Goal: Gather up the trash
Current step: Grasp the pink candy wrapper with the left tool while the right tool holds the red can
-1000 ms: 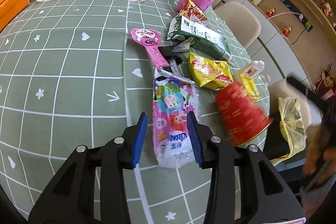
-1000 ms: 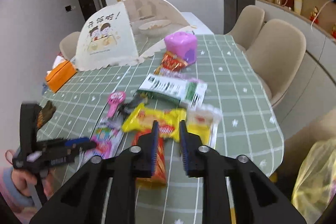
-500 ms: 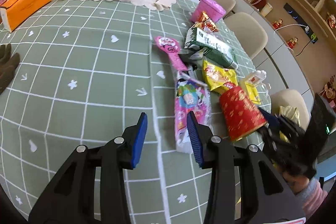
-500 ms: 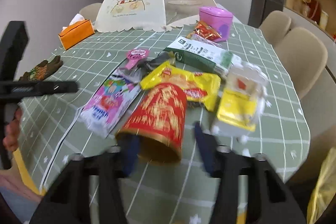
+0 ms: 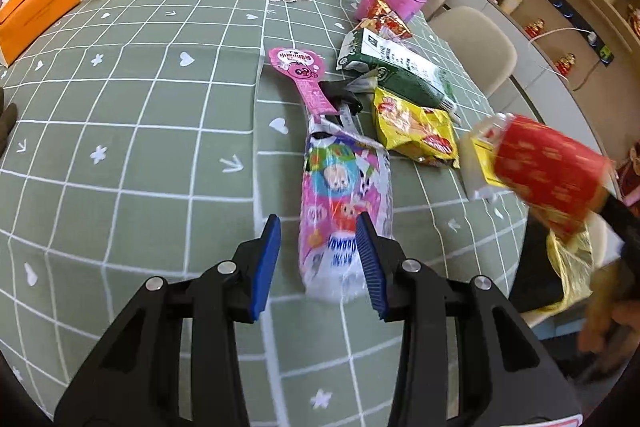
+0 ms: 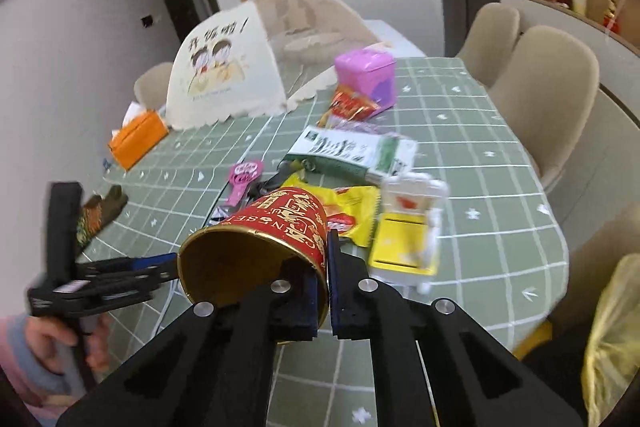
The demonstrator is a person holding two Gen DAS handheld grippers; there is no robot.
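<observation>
Your right gripper is clamped on the rim of the red-and-gold paper cup, lifted above the green checked tablecloth's near edge; one pad hides inside. Your left gripper hovers half-open over the pink plastic snack wrapper, its near end blurred.

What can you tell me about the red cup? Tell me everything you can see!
The red cup looks like paper, with gold writing and patterns outside and a shiny gold inside. It seems empty. It is tipped on its side, open mouth toward the camera, lifted off the table. The right gripper is shut on its rim, one finger inside and one outside. Nothing else touches it.
</observation>
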